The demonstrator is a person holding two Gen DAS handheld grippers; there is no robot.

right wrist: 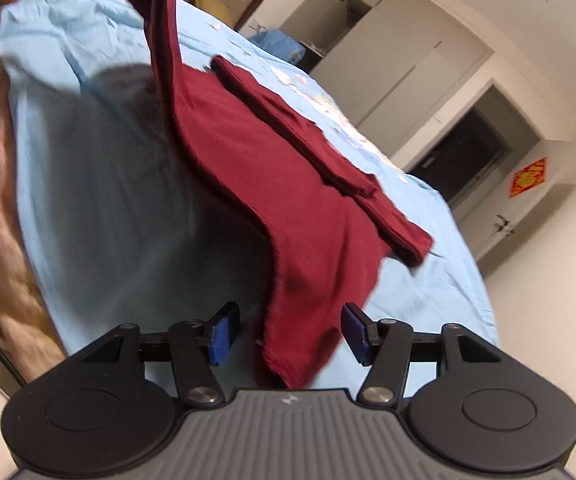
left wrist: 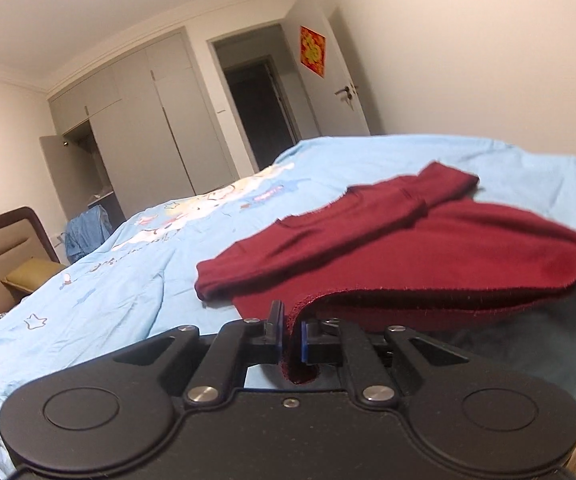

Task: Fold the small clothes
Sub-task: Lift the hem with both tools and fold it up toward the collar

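The soft, light sweater [left wrist: 428, 248] is pinched at its hem by the left gripper [left wrist: 291, 330]; the right gripper [right wrist: 288, 332] is spread wide around the limp other corner, best taken at the hem.

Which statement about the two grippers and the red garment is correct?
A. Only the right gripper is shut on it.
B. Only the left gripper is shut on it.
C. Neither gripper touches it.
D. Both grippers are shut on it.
B: the left gripper pinches the hem of the red garment, while the right gripper stands open, its blue pads apart on either side of the cloth.
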